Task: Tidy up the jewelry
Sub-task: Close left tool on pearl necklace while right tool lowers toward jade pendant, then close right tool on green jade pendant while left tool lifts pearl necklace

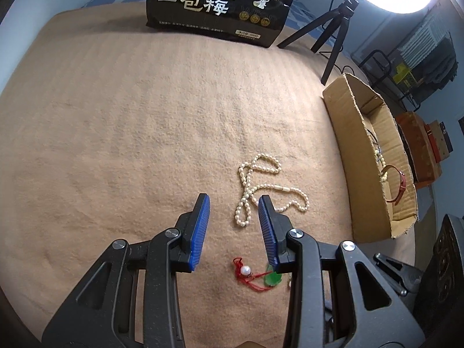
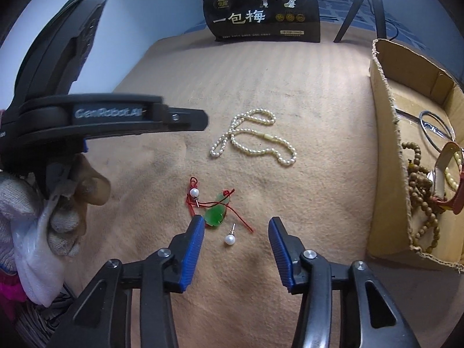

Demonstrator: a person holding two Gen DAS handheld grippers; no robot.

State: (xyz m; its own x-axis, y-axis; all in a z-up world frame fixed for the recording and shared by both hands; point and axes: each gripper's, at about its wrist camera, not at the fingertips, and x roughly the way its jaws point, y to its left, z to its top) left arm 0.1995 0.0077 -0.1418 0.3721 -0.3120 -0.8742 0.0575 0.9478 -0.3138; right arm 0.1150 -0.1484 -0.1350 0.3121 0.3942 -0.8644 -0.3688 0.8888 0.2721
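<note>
Tan fuzzy blanket (image 2: 304,92) spreads beneath my grippers. My left gripper (image 1: 233,203) hangs unclenched, empty, before the white pearl-bead necklace (image 1: 261,185). My right gripper (image 2: 233,223) gapes around a white pearl stud earring (image 2: 229,238), beside the green jade pendant on red cord (image 2: 214,214); right of it sits a torn cardboard box (image 2: 385,156).

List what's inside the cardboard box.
In the cardboard box: brown bead strand, red watch strap, metal bangle, and a strand of pale beads. The near wall and piled items cover the rest of the floor.
</note>
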